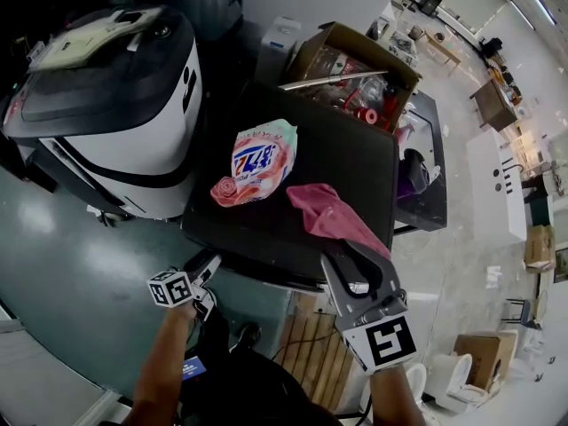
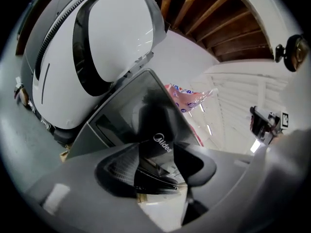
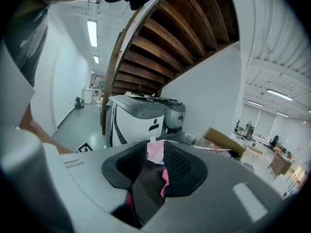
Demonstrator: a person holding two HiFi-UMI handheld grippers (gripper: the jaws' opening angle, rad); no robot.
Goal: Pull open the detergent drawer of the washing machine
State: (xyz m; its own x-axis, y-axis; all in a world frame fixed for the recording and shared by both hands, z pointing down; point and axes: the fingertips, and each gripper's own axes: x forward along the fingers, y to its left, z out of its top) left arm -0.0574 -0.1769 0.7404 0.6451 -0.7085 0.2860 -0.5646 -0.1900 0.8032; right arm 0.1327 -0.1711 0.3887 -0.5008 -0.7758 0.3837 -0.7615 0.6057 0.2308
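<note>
Washing machine (image 1: 355,153): top smooth, dark, semi-gloss, showing reflections. Pouch (image 1: 263,160) on it: glossy printed plastic film, crinkled. Pink cloth (image 1: 330,213), near right on the top: soft matt fabric, creased. White machine (image 1: 133,131), left: smooth glossy plastic shell, black trim. Box (image 1: 351,38), far: plain brown cardboard, matt. Slats (image 1: 311,353), near: bare unfinished wood. Floor (image 1: 62,247): smooth, polished, reflective. Right gripper (image 3: 154,165): matt grey plastic body, black ribbed pads (image 3: 179,165).

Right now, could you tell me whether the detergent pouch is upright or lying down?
Lying down: the detergent pouch rests flat, face up, on the washing machine.
</note>
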